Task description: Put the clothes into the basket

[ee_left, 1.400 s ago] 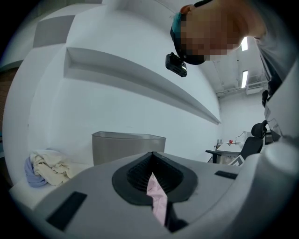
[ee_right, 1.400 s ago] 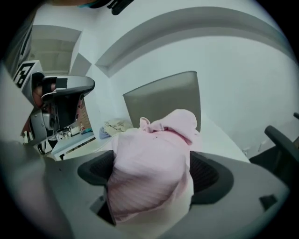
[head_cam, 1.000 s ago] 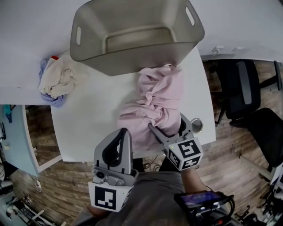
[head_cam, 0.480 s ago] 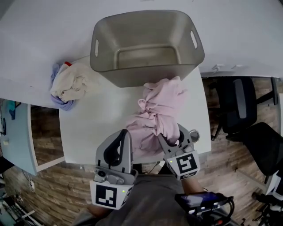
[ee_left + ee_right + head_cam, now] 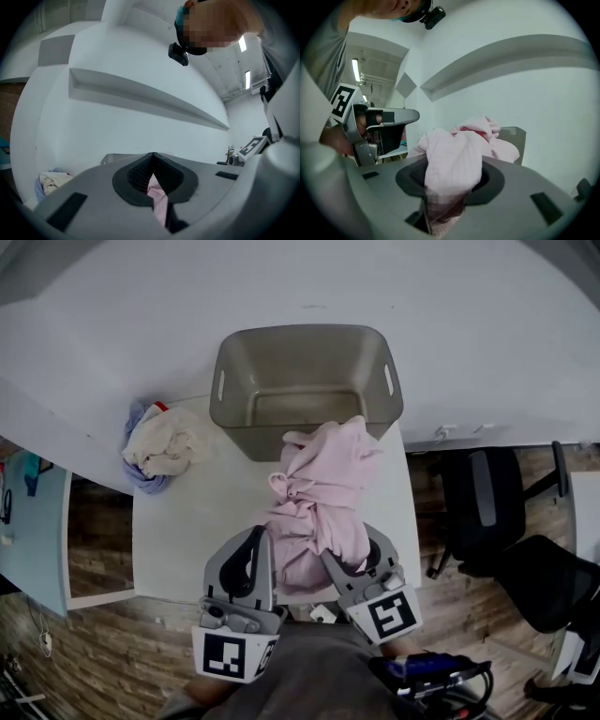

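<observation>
Both grippers sit low at the near edge of the table (image 5: 192, 512), side by side, jaws pointing away from the person toward the basket (image 5: 305, 381).

Left gripper (image 5: 255, 538): jaws brought fully together, with a thin fold of the pink garment (image 5: 319, 498) pinched between the pads. Only a narrow strip of cloth shows in the slot in the left gripper view.

Right gripper (image 5: 357, 557): angled slightly inward, jaws a little apart and clamped on a thick bunch of the same garment. The cloth fills the gap and bulges over the jaws in the right gripper view.

Pink garment: one crumpled mass running from the two grippers across the table. Its far end overlaps the basket's near wall at the right-hand corner. None of it is inside. Whether the middle rests on the table or hangs clear cannot be told.

Basket: grey, handle slots in its ends, nothing visible inside, standing at the far end of the table against the white wall (image 5: 117, 126).

Cream and blue clothes pile (image 5: 159, 446): on the table's far left corner, left of the basket and apart from it.

Room: white tabletop, wood-plank floor (image 5: 94, 634), dark office chair (image 5: 487, 512) to the right, angled ledge (image 5: 150, 101) on the wall
</observation>
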`<state>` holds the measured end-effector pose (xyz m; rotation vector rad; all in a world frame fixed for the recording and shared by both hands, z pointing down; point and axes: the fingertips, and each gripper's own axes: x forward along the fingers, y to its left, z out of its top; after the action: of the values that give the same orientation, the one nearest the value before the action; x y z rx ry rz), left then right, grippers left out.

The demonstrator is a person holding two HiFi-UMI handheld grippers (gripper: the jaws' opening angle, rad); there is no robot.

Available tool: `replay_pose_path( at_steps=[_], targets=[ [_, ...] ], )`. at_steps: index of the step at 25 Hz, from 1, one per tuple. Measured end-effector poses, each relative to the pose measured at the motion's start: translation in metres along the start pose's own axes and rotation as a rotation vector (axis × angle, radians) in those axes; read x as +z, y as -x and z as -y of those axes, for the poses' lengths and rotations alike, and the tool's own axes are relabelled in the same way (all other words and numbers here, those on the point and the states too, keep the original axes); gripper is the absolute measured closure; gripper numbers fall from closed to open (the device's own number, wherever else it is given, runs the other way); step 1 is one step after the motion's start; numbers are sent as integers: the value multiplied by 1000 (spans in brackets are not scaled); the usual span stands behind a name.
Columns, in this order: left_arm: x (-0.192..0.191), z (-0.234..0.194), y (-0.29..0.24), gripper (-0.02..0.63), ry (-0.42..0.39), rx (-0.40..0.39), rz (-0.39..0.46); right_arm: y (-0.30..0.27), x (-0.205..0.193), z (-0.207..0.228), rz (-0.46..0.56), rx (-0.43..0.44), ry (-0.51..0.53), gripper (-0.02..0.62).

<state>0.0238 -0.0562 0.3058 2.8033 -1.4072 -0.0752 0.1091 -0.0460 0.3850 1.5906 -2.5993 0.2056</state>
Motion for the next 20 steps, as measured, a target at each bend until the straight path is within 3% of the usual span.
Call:
replay_pose_path(
  at_steps=[13, 20],
  targets=[
    [62, -5, -11, 598, -78, 74, 140, -4, 113, 23, 216, 42, 86, 417],
    [73, -25, -32, 598, -92, 96, 145, -41, 125, 68, 180, -4, 10, 413]
  ],
)
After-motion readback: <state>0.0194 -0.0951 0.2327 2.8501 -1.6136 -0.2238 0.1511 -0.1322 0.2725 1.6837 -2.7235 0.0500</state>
